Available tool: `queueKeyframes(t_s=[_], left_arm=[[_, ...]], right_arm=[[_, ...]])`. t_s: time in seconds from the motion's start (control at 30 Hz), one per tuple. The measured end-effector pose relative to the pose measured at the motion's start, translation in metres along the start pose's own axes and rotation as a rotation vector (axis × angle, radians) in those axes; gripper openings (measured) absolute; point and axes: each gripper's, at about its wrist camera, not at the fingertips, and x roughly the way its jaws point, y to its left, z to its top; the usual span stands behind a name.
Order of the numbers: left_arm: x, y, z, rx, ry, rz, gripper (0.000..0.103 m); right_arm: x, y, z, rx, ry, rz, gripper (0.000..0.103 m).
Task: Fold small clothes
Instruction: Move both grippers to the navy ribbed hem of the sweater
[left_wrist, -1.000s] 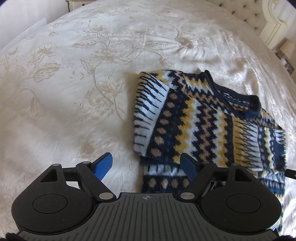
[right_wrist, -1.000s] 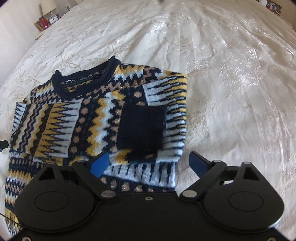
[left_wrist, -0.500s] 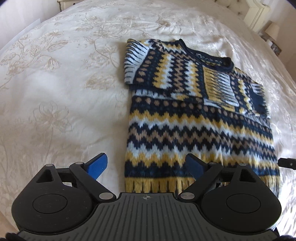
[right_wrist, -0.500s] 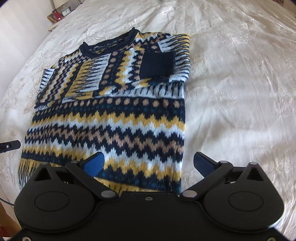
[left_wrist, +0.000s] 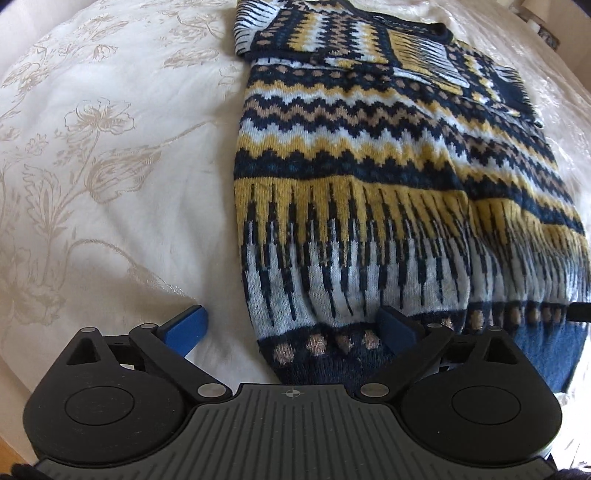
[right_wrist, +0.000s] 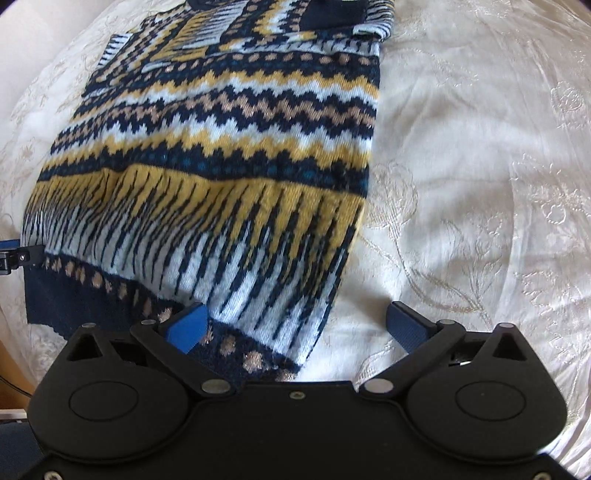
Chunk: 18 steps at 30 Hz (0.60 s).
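Both grippers' fingers, left gripper (left_wrist: 290, 326) just widened and right gripper (right_wrist: 297, 325), straddle the knitted sweater's (left_wrist: 388, 192) hem corners spread; closing shallow risks pinching 1 layer, skewing the fold.

sweater (left_wrist: 369, 155) neck cropped at top, hem (right_wrist: 236, 354) under tool

- A home bedroom: nearly all of both views is taken up by a bed (left_wrist: 110, 184) made up with a cream bedspread.
- The bedspread (right_wrist: 480, 166) is a shiny woven fabric with a pale gold pattern of flowers and leaves, household linen rather than shop or workshop cloth.
- A patterned knitted sweater (left_wrist: 369, 166) in navy, yellow, white and tan lies spread flat on the bed, as laundry does at home.
- At the top right corner of the left wrist view, past the edge of the bed, small blurred objects (left_wrist: 546, 26) stand; what they are cannot be told.
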Motion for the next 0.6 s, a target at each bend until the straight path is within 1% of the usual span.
queueKeyframes(t_s=[0.1,0.23,0.3,0.47,0.57,0.6], left_arm=[[0.009,0.001,0.003,-0.029,0.011,0.001,0.102],[0.015,-0.002,0.007,-0.036,0.011,0.021,0.103],[0.018,-0.004,0.006,-0.043,-0.005,0.036,0.103],[0.02,-0.012,-0.005,-0.046,-0.074,0.066,0.103],[0.019,-0.014,-0.009,-0.049,-0.079,0.069,0.103],[0.017,-0.015,-0.012,-0.036,-0.078,0.064,0.103]], right_arm=[[0.007,0.002,-0.001,-0.026,-0.002,-0.005,0.103],[0.015,-0.004,0.001,-0.006,0.008,0.012,0.103],[0.018,-0.006,0.001,-0.006,0.004,0.015,0.103],[0.02,-0.002,-0.011,-0.018,-0.035,0.003,0.103],[0.02,0.001,-0.015,-0.024,-0.047,-0.002,0.103],[0.02,0.001,-0.017,-0.026,-0.047,0.002,0.103]])
